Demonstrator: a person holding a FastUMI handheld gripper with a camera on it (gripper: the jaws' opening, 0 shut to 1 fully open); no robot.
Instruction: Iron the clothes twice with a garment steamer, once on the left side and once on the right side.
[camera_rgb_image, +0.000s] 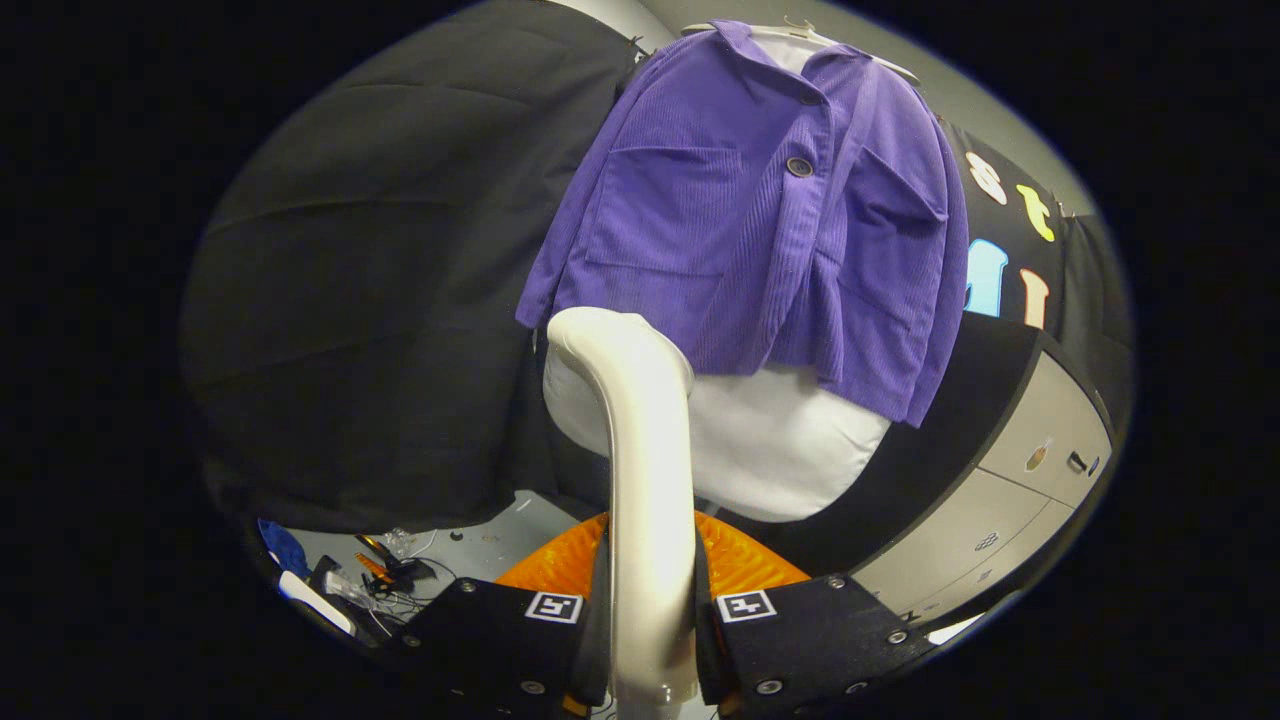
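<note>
One white curved plastic garment steamer (645, 470) is clamped between both fingers of the gripper (650, 640). Its head touches the lower left hem of one purple corduroy jacket (740, 220), which has two dark buttons (799, 167) and hangs over one white garment (790, 440).

the steamer (640, 450) clamped between the gripper (650, 640) fingers looks like smooth glossy plastic, the purple jacket (740, 220) is ribbed corduroy-ish cloth on a plain matt white form (780, 450), and the cabinet (1010, 500) fronts are flat matt panels.
</note>
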